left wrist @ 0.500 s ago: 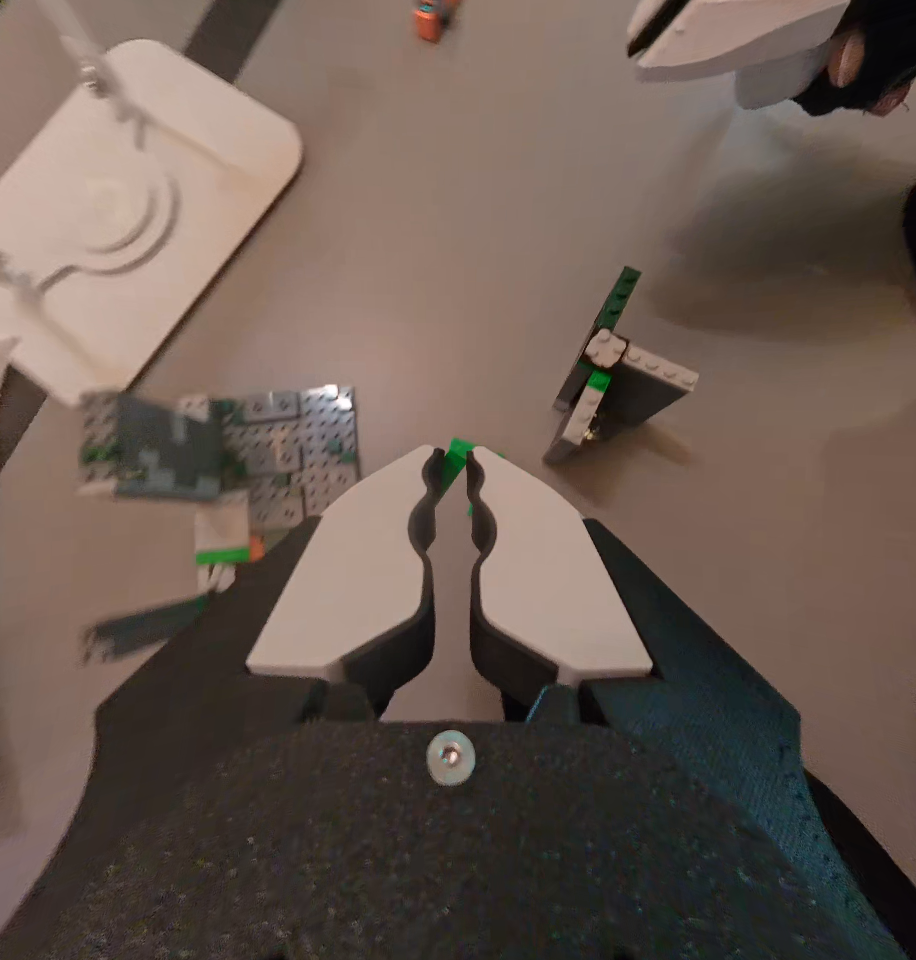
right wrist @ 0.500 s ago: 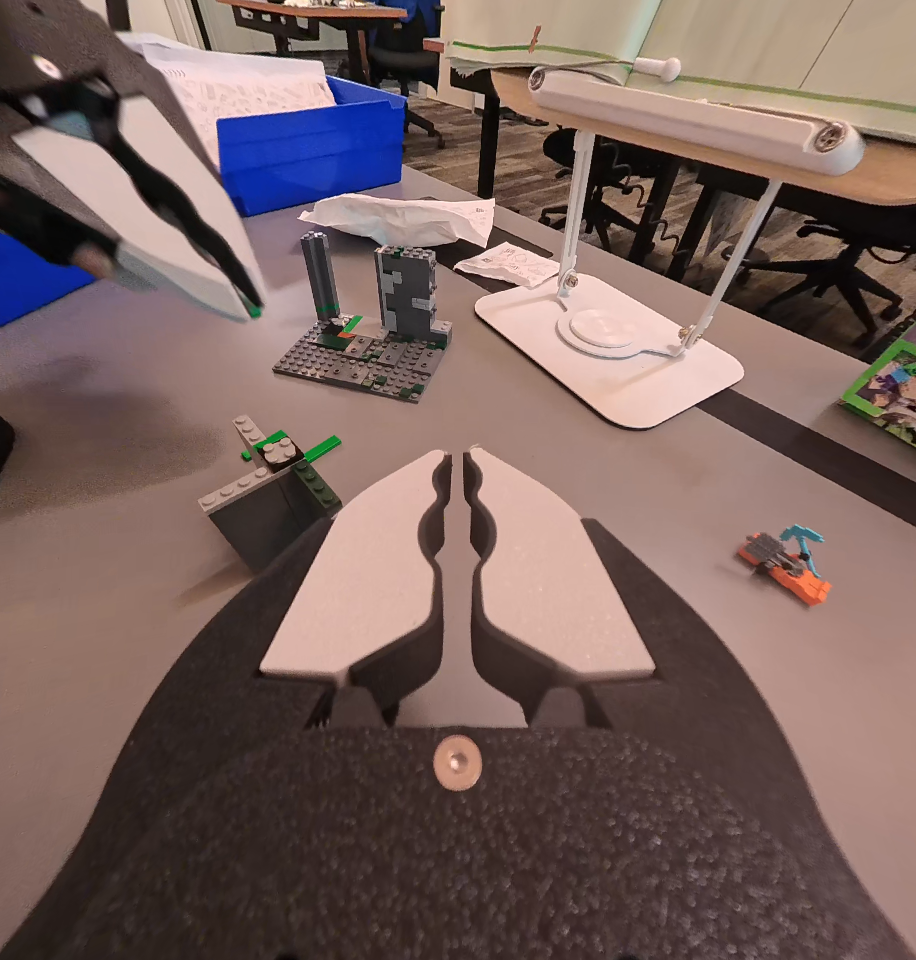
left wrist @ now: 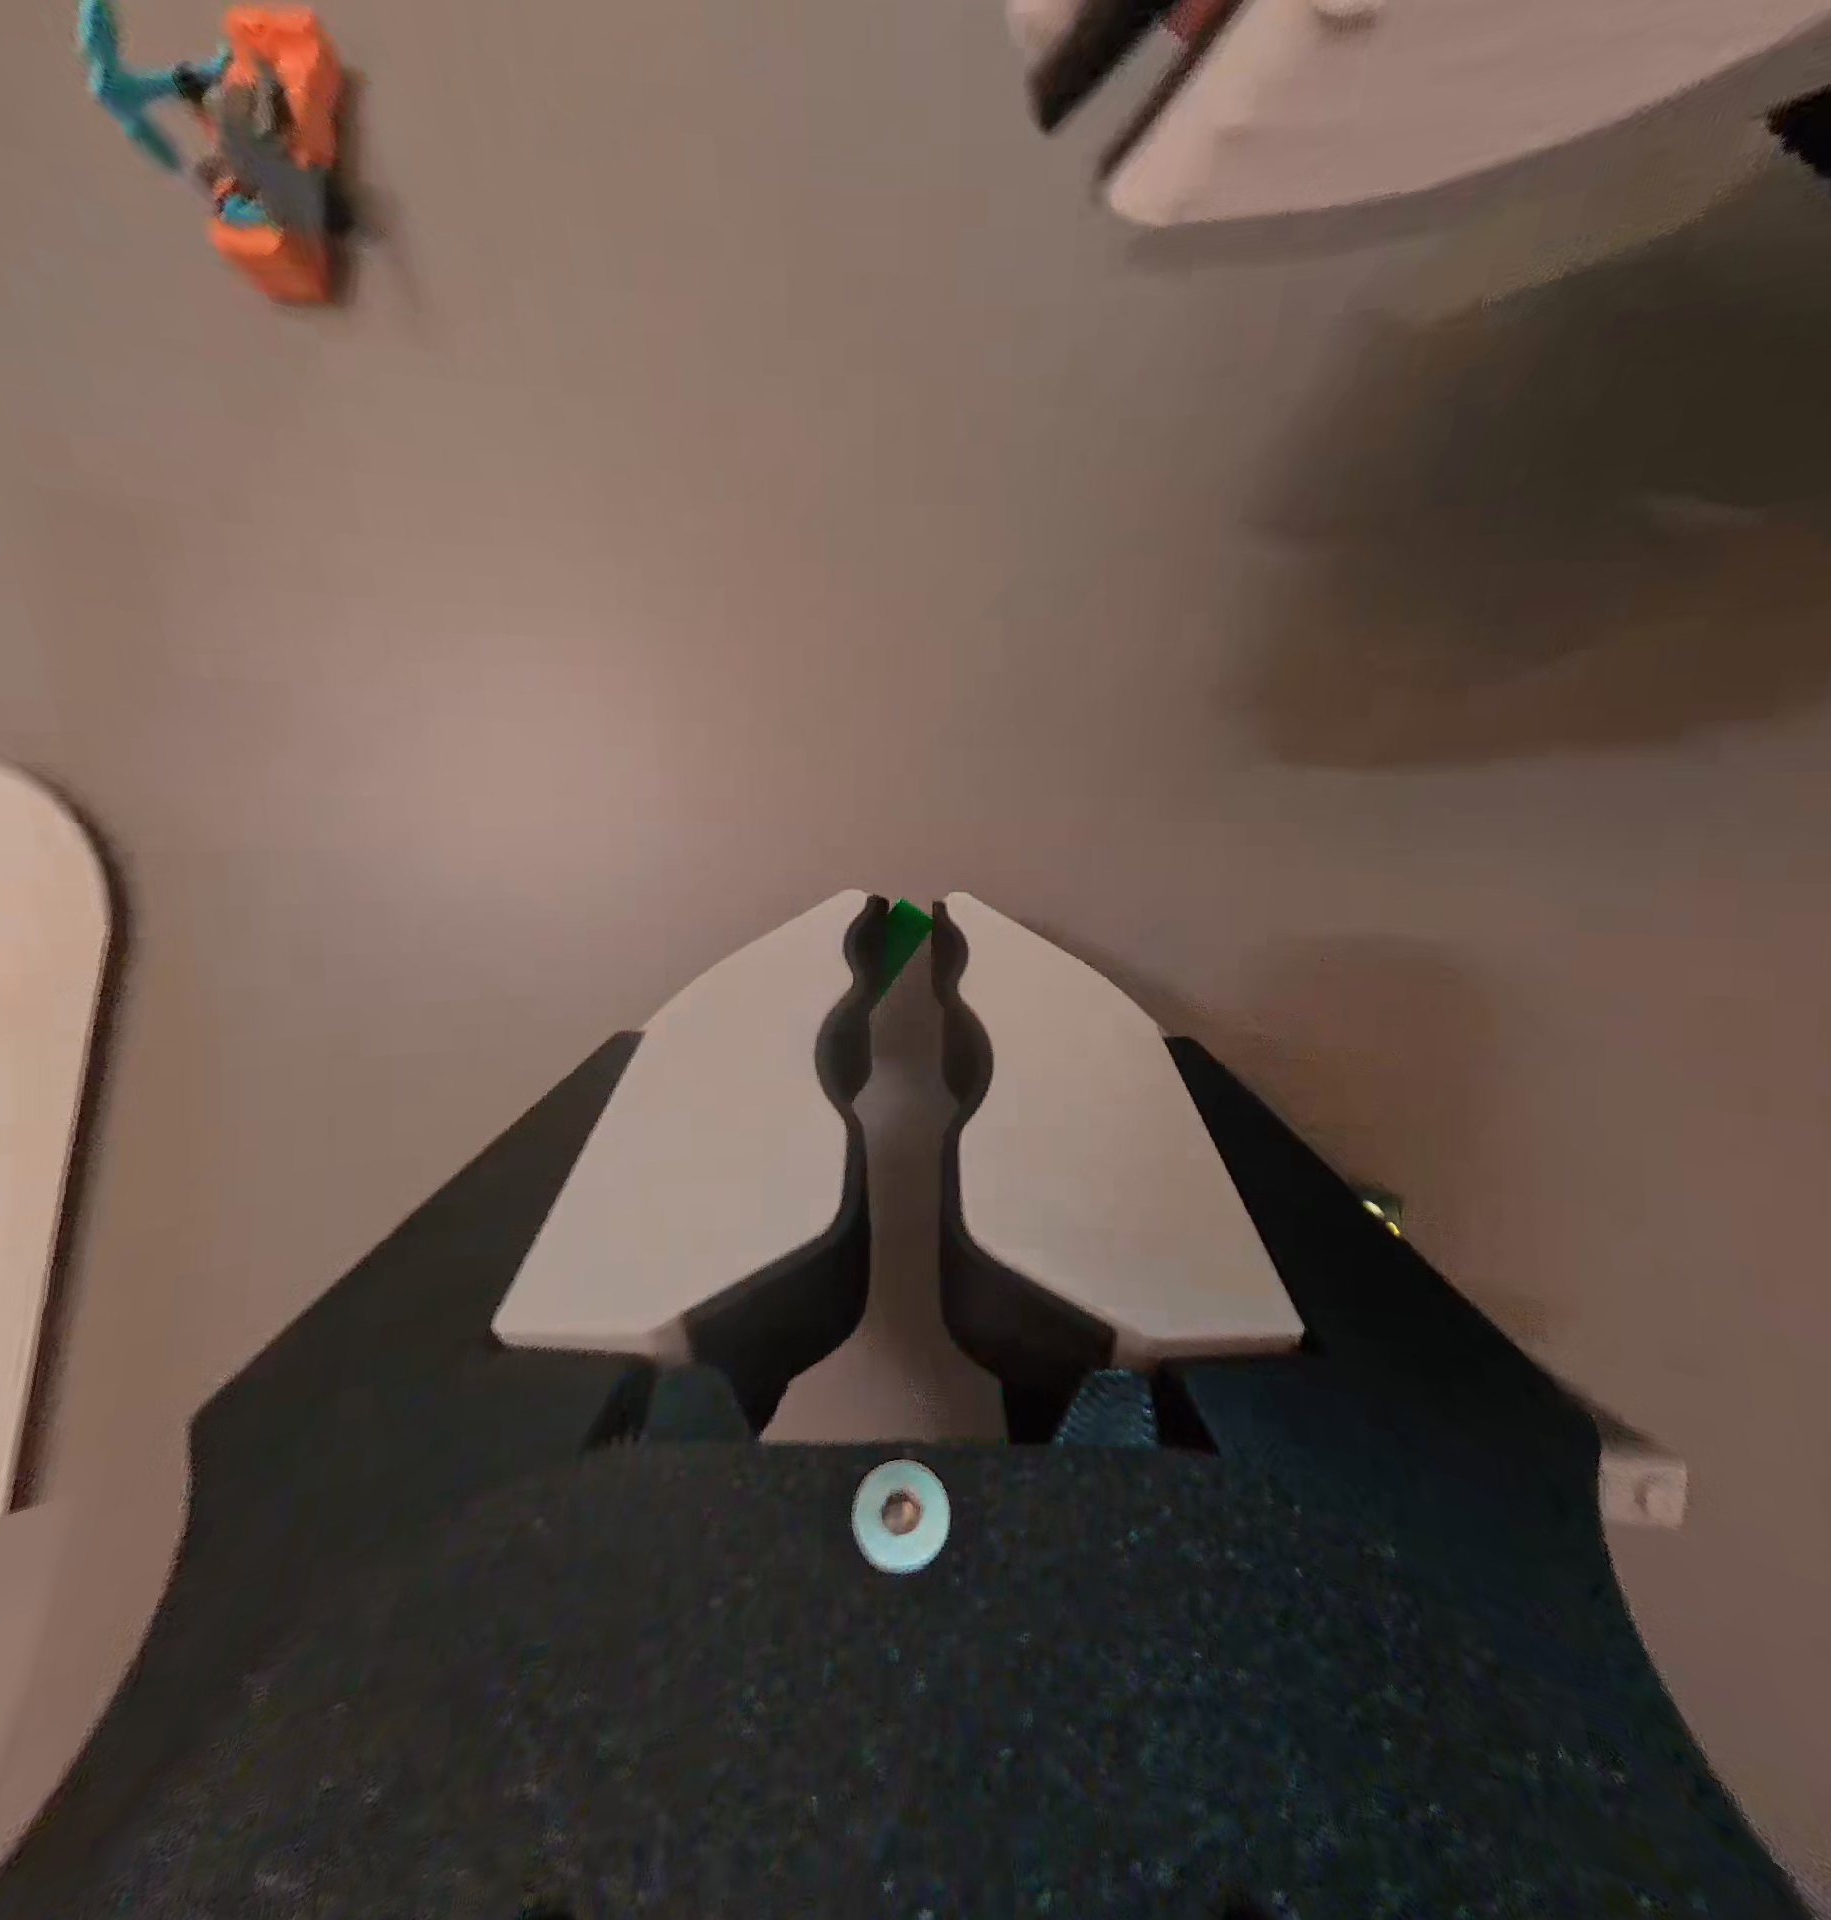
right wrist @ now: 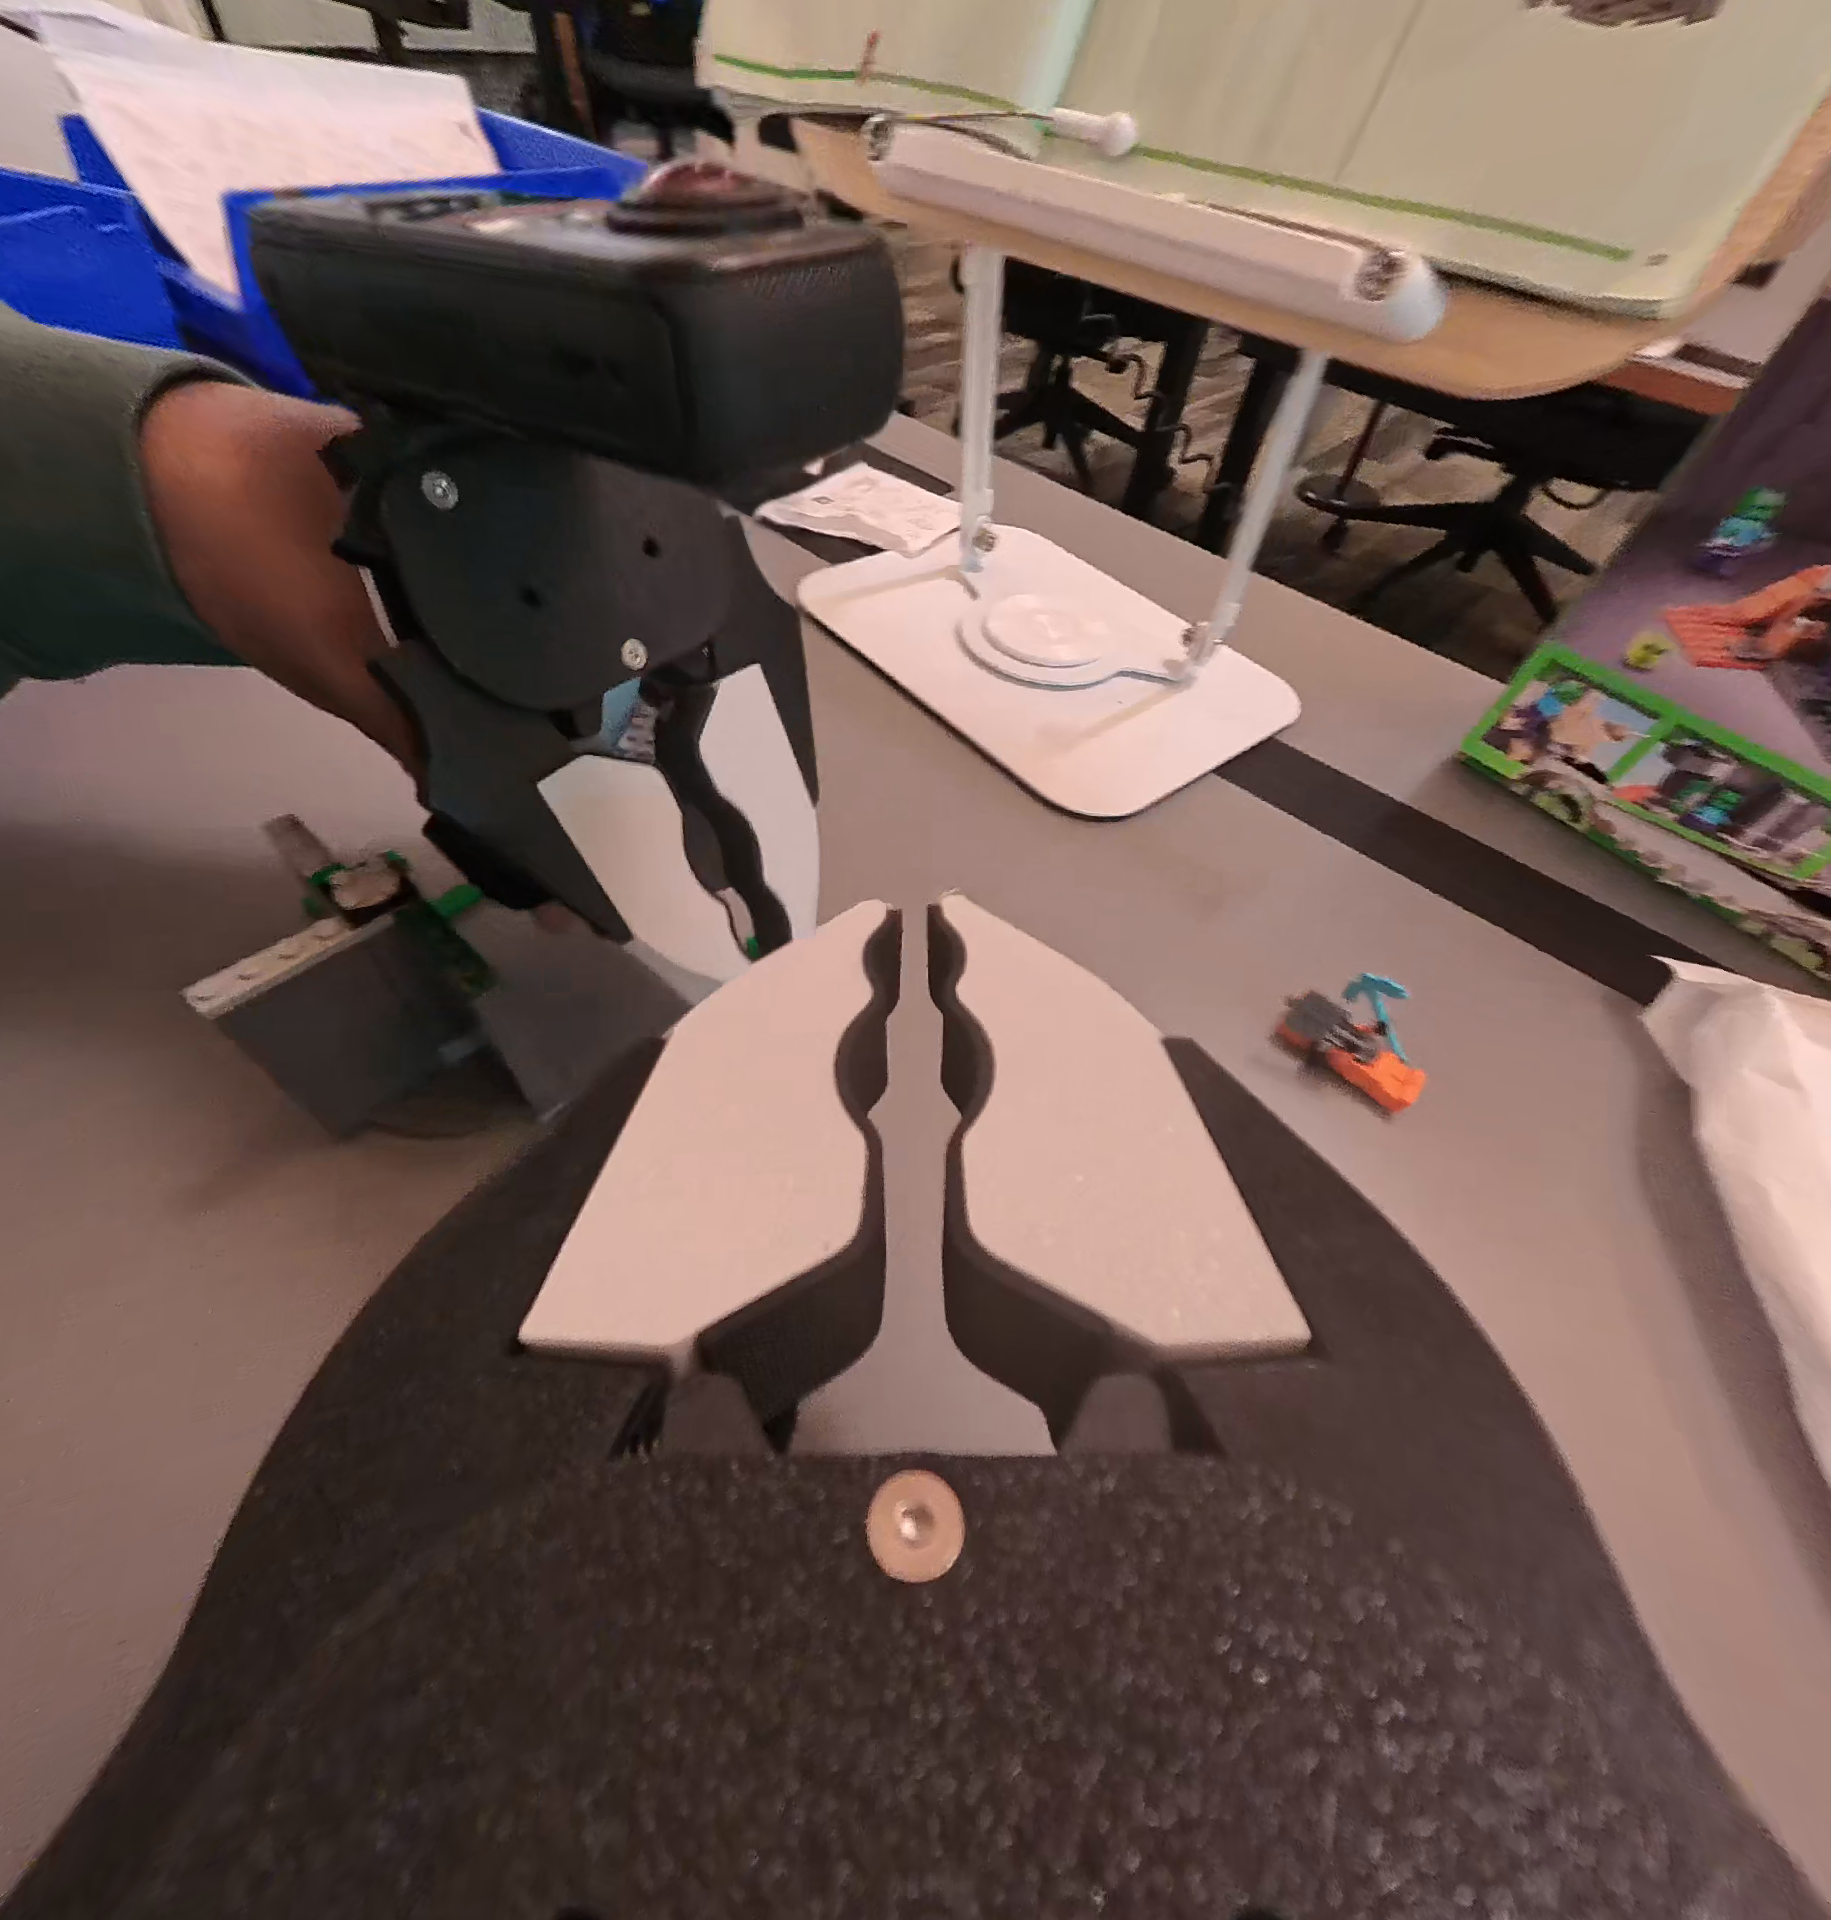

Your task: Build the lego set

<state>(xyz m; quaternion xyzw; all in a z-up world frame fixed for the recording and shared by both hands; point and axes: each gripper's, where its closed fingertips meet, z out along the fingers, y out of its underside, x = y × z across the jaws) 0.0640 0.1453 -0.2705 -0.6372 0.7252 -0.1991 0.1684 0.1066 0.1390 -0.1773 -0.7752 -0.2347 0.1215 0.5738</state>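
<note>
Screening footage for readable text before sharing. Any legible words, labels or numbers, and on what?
Paper sheets in the blue bin: print too small to read.
Leaflet by the lamp base: blurred.
Picture box: no legible text.
Left wrist view: none.

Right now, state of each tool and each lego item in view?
left tool: shut on green piece, held above the table.
right tool: shut, nothing between its fingers.
grey wall assembly: resting tilted on the table, untouched.
orange mini build: lying on the table, apart from both tools.
lego box: standing at the table's far right.
</note>
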